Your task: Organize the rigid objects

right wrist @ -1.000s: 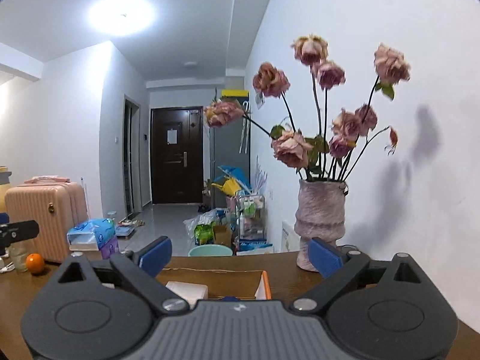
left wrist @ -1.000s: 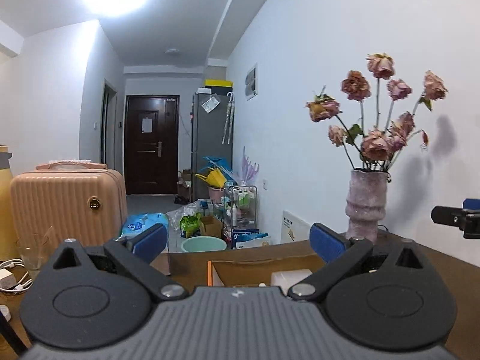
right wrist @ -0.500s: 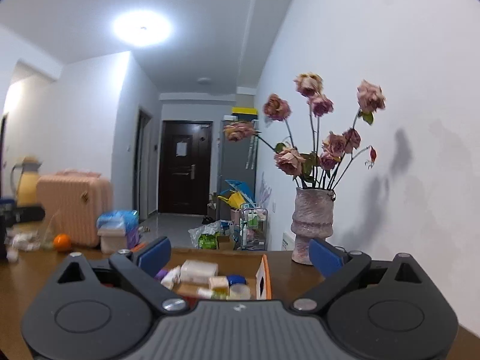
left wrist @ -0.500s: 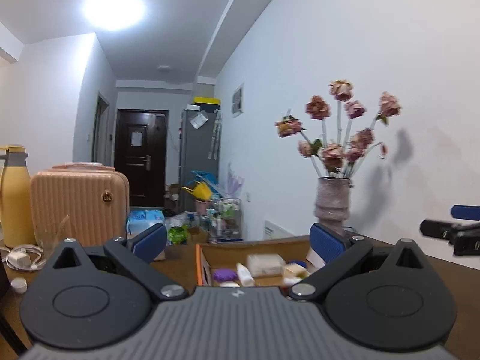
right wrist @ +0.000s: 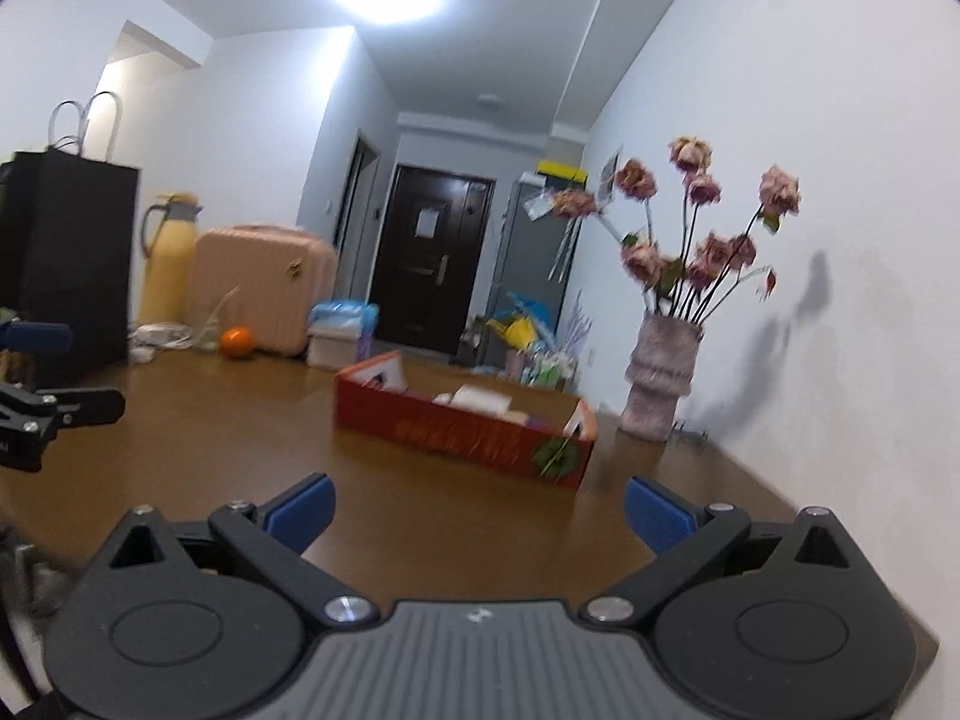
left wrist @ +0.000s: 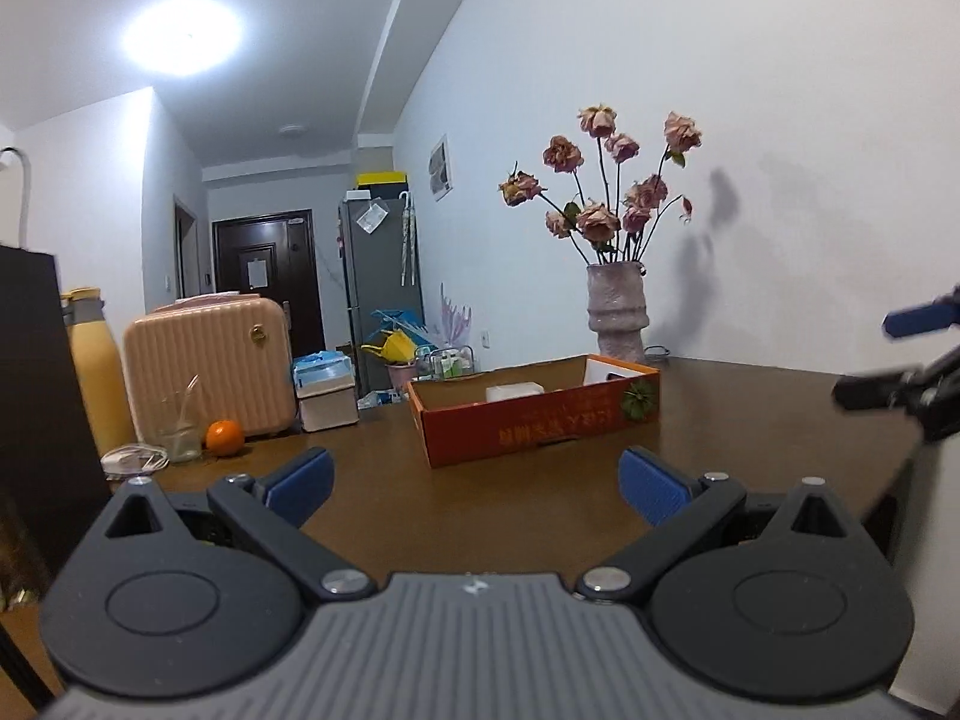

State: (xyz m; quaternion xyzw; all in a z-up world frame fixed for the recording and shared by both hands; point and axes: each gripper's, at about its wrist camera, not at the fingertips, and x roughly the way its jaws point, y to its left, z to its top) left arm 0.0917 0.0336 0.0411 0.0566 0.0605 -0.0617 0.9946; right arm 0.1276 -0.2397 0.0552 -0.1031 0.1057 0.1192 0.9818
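Note:
A red cardboard box [left wrist: 540,420] stands on the brown table [left wrist: 480,516], holding a white packet [left wrist: 513,391] and other small items that its walls mostly hide. From the right wrist view the same box [right wrist: 462,435] looks blurred. My left gripper [left wrist: 474,489] is open and empty, well back from the box. My right gripper [right wrist: 477,513] is open too, its jaws still opening, with nothing between them. Each gripper shows at the edge of the other's view: the right gripper [left wrist: 900,360] and the left gripper [right wrist: 42,378].
A vase of dried roses [left wrist: 615,312] stands behind the box by the wall. At the left are a pink suitcase [left wrist: 207,369], an orange [left wrist: 225,437], a glass [left wrist: 180,432], a yellow flask [left wrist: 99,372], a tissue pack [left wrist: 324,396] and a black bag [left wrist: 36,408].
Both grippers have pulled back from the box and sunk a little. The box, earlier just beyond the fingertips, now stands farther off with its red side in view. The right view has rolled.

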